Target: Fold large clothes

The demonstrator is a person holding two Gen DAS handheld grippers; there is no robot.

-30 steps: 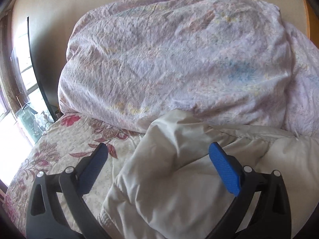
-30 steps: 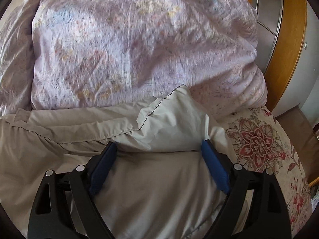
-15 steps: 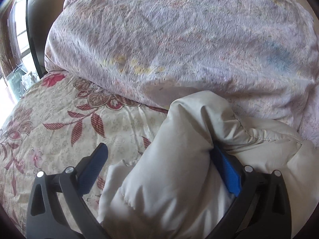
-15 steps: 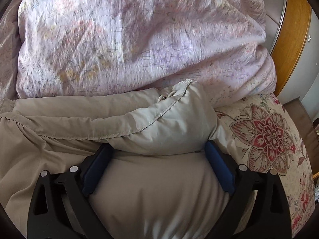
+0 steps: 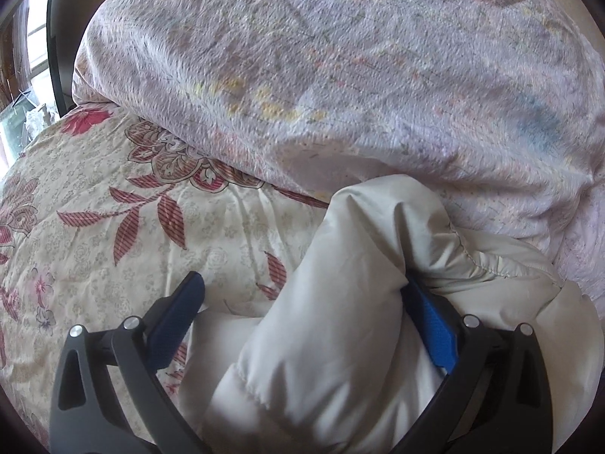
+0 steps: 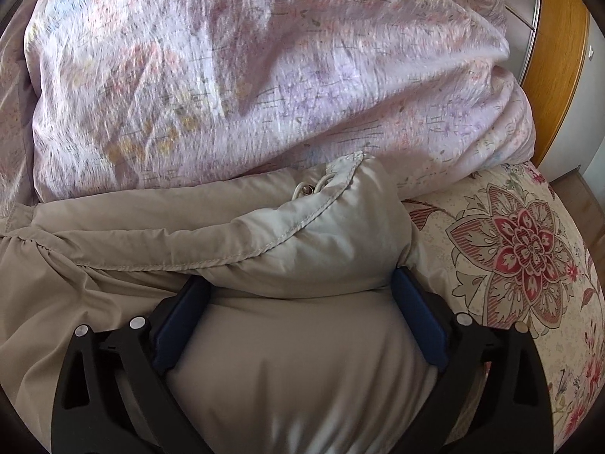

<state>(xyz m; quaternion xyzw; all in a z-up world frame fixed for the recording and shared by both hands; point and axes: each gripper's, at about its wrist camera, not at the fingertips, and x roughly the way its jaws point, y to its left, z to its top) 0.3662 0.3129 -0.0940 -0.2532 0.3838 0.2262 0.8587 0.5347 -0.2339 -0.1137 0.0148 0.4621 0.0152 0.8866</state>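
A puffy beige padded coat [image 5: 340, 302] lies bunched on the bed, against a quilt. My left gripper [image 5: 306, 310] is open wide, and a thick roll of the coat fills the space between its blue pads [image 5: 435, 336]. In the right wrist view the coat [image 6: 302, 246] bulges up between the pads [image 6: 416, 317] of my right gripper [image 6: 298, 306], which is also open wide. A stitched hem and a small metal ring [image 6: 306, 189] show on top of the fold.
A big pale pink flowered quilt [image 5: 340, 75] is heaped right behind the coat and also shows in the right wrist view [image 6: 245, 75]. The cream bedspread with red flowers [image 5: 113, 227] lies bare to the left. A wooden wardrobe edge [image 6: 559, 56] stands on the right.
Both grippers have pushed forward and down into the coat. The coat has bunched up between the jaws and moved closer to the quilt.
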